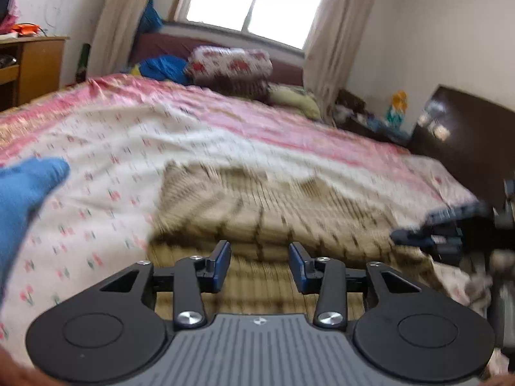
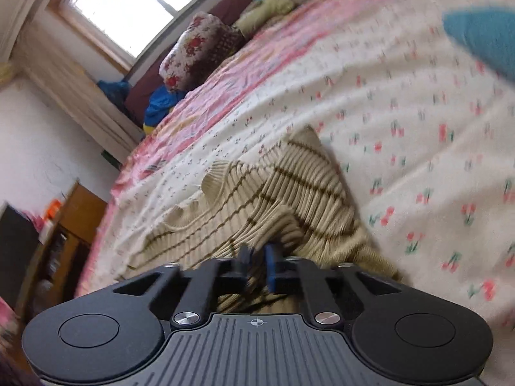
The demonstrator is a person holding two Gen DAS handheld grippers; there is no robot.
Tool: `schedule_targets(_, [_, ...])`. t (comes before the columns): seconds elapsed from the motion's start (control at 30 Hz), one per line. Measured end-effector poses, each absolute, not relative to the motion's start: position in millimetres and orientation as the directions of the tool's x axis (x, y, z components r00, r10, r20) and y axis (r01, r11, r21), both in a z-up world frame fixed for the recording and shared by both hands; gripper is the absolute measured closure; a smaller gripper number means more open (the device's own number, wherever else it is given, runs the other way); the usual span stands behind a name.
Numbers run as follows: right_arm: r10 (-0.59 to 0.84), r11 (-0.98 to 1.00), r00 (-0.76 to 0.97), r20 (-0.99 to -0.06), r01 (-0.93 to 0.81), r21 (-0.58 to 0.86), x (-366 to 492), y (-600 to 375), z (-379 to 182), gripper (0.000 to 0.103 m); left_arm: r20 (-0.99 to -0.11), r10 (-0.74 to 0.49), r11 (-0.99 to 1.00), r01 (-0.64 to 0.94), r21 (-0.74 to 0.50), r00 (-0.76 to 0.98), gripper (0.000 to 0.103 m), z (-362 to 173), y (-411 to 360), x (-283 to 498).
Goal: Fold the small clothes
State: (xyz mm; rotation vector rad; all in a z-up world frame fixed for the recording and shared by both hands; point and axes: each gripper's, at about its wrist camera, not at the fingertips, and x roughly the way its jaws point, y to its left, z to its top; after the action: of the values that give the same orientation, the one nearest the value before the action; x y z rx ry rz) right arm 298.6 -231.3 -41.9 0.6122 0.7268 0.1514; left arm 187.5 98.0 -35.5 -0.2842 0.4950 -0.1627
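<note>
Lying on the bed: beige ribbed sweater [image 2: 257, 199] with thin brown stripes, spread partly flat and rumpled, its neckline toward the far side in the right wrist view
Bed [image 1: 225, 128]: covered by a white sheet printed with small pink cherries, with a pink band along the far edge
Left gripper [image 1: 260, 265]: hovers low over the near hem of the sweater; blue-padded fingers [image 1: 222, 267] spread apart, nothing between them, no fabric touching the pads
Right gripper [image 2: 256, 265]: fingers [image 2: 270, 268] drawn close together over a raised fold at the sweater's near edge; the picture is blurred there, so whether cloth is caught between the pads cannot be told for certain; it also shows as a dark blur at the right edge of the left wrist view
Blue cloth [image 1: 25, 193]: a second garment on the sheet, at the left edge in the left wrist view and at the upper right in the right wrist view, well apart from the sweater
Far end of bed: floral folded quilt [image 1: 230, 64], a bright blue bundle [image 1: 164, 69] beside it, a pale yellow pillow [image 1: 296, 101]
Backdrop: bright window [image 1: 257, 3] with cream curtains
Side furniture: wooden cabinet [image 1: 32, 67] at the left, dark headboard [image 1: 463, 135] at the right
</note>
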Motion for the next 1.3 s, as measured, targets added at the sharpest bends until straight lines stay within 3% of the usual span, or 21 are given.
schedule_targets(0.17, [0.332, 0.827, 0.776, -0.536, 0.034, 0.561, 295.6, -235.0, -33.6, 0.098, -0.427, -0.137, 0.967, 0.028, -0.252, 0.894, 0.05, -23.8, 103.9, 219.6])
schedule_targets(0.33, [0.3, 0.866, 0.737, -0.605, 0.057, 0.497, 299.7, -231.1, -52.1, 0.093, -0.594, -0.031, 0.991, -0.054, -0.126, 0.804, 0.05, -54.4, 100.7, 258.1])
schedule_targets(0.43, [0.298, 0.858, 0.744, -0.598, 0.066, 0.509, 293.5, -240.7, -52.0, 0.091, -0.565, -0.028, 0.998, -0.013, -0.069, 0.824, 0.05, -57.0, 96.8, 245.6])
schedule_targets(0.67, [0.23, 0.917, 0.8, -0.555, 0.012, 0.399, 287.5, -245.1, -24.5, 0.091, -0.524, -0.04, 0.997, -0.001, -0.078, 0.851, 0.05, -31.0, 94.8, 250.1])
schedule_targets(0.93, [0.217, 0.968, 0.79, -0.574, -0.097, 0.233, 369.9, -214.2, -19.2, 0.091, -0.503, -0.082, 0.997, 0.071, -0.041, 0.86, 0.05, -7.3, 72.4, 320.4])
schedule_targets(1.0, [0.215, 0.974, 0.766, -0.606, -0.124, 0.188, 392.8, -209.4, -23.7, 0.091, -0.517, -0.069, 0.997, 0.072, -0.014, 0.853, 0.05, -12.3, 67.1, 338.0])
schedule_targets(1.2, [0.312, 0.945, 0.711, -0.63, -0.301, 0.128, 417.2, -176.9, -37.5, 0.091, -0.606, -0.122, 0.992, 0.087, -0.086, 0.786, 0.05, -41.8, 64.5, 379.6])
schedule_targets(1.27, [0.248, 0.956, 0.701, -0.669, -0.288, 0.052, 427.9, -167.9, -48.8, 0.094, -0.647, -0.046, 0.998, 0.012, -0.056, 0.761, 0.053, -53.9, 68.9, 389.8])
schedule_targets(1.3, [0.21, 0.964, 0.696, -0.687, -0.265, 0.026, 434.3, -167.8, -55.7, 0.101, -0.652, -0.029, 0.999, -0.006, -0.052, 0.758, 0.056, -57.9, 72.3, 392.2])
